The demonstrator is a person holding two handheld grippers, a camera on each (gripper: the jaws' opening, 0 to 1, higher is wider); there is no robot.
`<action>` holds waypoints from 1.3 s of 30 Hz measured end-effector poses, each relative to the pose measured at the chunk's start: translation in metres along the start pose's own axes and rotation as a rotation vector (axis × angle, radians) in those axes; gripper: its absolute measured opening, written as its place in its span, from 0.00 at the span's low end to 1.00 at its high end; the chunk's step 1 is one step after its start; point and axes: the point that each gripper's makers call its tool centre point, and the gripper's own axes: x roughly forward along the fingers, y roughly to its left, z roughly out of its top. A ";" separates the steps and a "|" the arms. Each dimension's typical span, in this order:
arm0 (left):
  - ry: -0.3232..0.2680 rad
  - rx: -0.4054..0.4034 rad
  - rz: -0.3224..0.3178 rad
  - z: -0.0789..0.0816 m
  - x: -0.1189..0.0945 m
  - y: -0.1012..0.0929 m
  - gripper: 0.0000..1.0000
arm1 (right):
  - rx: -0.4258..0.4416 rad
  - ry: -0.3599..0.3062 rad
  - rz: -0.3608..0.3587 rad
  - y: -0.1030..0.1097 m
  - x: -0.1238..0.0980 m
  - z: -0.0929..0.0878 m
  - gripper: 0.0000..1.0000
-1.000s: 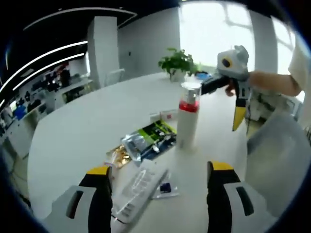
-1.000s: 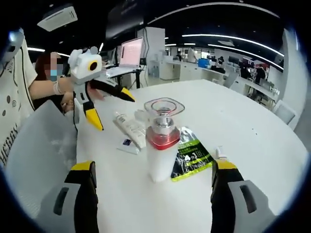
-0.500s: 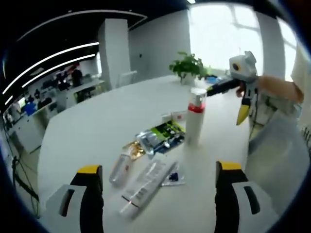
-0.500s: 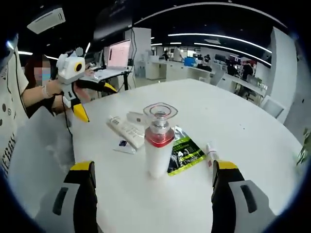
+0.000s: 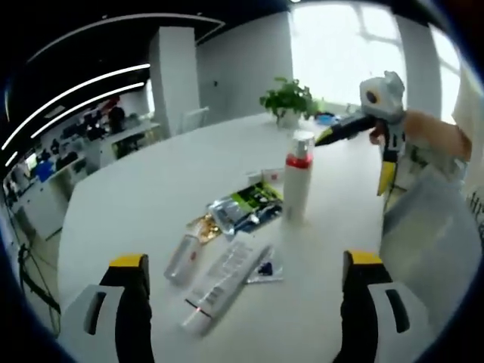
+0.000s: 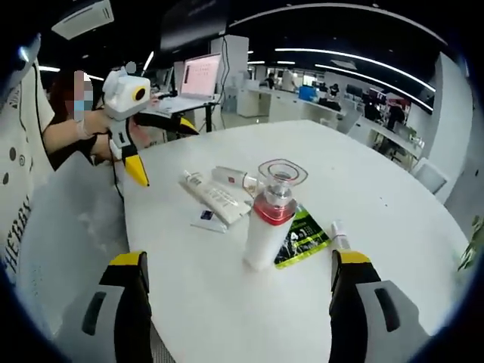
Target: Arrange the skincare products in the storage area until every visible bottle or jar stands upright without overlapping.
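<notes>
A white pump bottle [image 5: 296, 186] with a red band and clear cap stands upright on the round white table [image 5: 151, 197]. Beside it lie a long white tube [image 5: 224, 286], a small bottle [image 5: 181, 257] on its side, green and silver sachets [image 5: 245, 207] and a small blue sachet [image 5: 264, 270]. My left gripper [image 5: 245, 261] hangs open well short of the tube, holding nothing. My right gripper [image 6: 240, 259] is open in front of the pump bottle [image 6: 269, 224], apart from it. The long tube [image 6: 215, 197], a green sachet [image 6: 303, 235] and a small tube [image 6: 339, 236] lie around the bottle.
A potted plant [image 5: 286, 98] stands at the table's far side. A pale grey sheet [image 6: 68, 219] hangs at the table edge by the person's sleeve. A laptop [image 6: 198, 79] sits on a stand behind. The other gripper shows open in each view: right gripper [image 5: 361, 156], left gripper [image 6: 160, 147].
Both cameras have pulled back from the table, so the bottle and tubes look smaller. The pump bottle stays upright and untouched. Both grippers stay open.
</notes>
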 end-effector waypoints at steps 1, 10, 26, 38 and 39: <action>0.000 0.001 -0.001 0.000 0.000 0.000 0.99 | 0.000 -0.002 0.001 0.001 0.000 0.000 1.00; 0.022 -0.001 -0.013 -0.009 0.000 0.000 0.99 | 0.008 -0.022 -0.002 0.000 -0.003 0.004 1.00; 0.052 0.030 -0.007 -0.016 0.003 0.007 0.99 | 0.031 -0.047 0.008 0.005 -0.003 0.009 0.80; 0.134 0.109 -0.047 -0.032 0.017 0.011 0.81 | 0.038 -0.033 0.040 0.010 -0.002 0.004 0.73; 0.145 0.121 -0.053 -0.033 0.018 0.011 0.78 | 0.034 -0.034 0.039 0.010 -0.002 0.004 0.72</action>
